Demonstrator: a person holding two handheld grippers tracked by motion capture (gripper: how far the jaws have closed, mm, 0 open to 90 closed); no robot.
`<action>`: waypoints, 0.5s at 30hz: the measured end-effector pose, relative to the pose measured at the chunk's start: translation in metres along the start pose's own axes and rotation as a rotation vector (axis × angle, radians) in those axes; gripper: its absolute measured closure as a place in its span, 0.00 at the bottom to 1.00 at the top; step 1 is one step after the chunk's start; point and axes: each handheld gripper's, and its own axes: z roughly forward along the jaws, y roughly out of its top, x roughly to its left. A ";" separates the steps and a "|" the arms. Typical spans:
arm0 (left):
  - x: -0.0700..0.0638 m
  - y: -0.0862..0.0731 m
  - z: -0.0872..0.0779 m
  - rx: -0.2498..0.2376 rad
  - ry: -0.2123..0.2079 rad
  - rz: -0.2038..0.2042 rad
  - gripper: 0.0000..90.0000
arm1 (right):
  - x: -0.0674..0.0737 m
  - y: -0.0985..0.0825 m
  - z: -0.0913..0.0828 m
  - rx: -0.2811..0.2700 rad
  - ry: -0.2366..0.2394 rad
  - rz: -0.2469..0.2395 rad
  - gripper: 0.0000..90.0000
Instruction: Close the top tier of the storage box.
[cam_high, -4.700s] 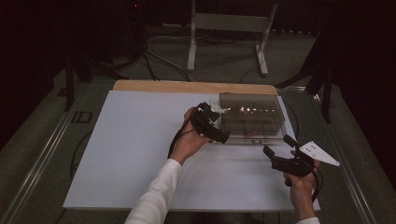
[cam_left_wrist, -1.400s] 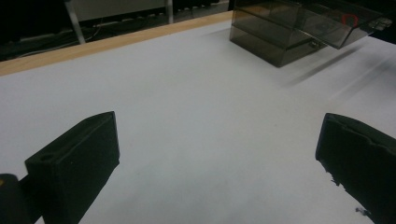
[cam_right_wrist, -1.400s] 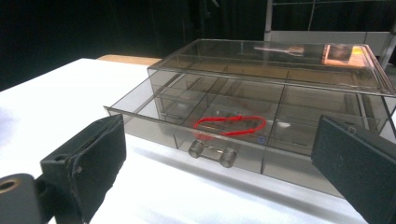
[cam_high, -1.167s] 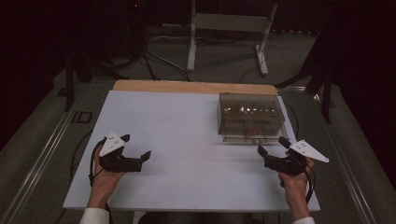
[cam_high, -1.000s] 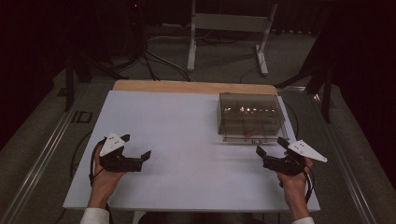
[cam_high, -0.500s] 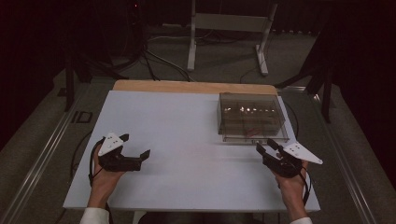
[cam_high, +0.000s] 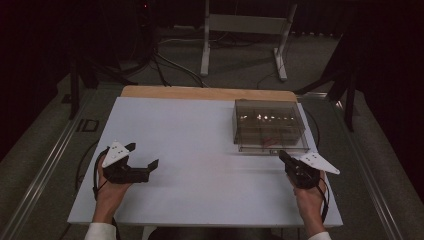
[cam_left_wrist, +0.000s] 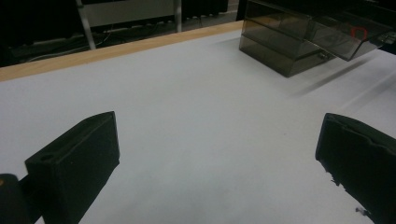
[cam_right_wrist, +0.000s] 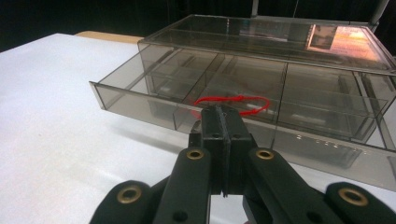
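Smoky clear plastic drawer box (cam_right_wrist: 261, 74), thin red loop (cam_right_wrist: 233, 103), matte white table (cam_high: 200, 140)

Your table (cam_high: 200, 150) carries a box (cam_high: 267, 120) at its far right, its drawer (cam_right_wrist: 187, 100) drawn out toward you. In that drawer lies a band (cam_right_wrist: 233, 103), in a middle compartment. Your right gripper (cam_high: 289, 161) sits just before the drawer's front, its tips close to the wall ahead of the band. Your left gripper (cam_high: 145, 167) rests at the near left of the table, well apart from the box, pointing right. Behind the table, on the floor, stands a frame (cam_high: 245, 30).
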 end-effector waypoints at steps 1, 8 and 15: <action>0.000 0.000 0.000 0.000 0.001 0.000 0.01 | 0.000 0.000 0.000 0.004 -0.001 0.000 1.00; 0.000 0.000 0.001 0.005 0.002 0.002 0.01 | -0.001 -0.004 0.004 0.008 -0.002 0.009 1.00; 0.001 0.000 0.000 0.004 0.004 -0.001 0.01 | 0.001 -0.008 0.010 0.020 -0.015 0.016 1.00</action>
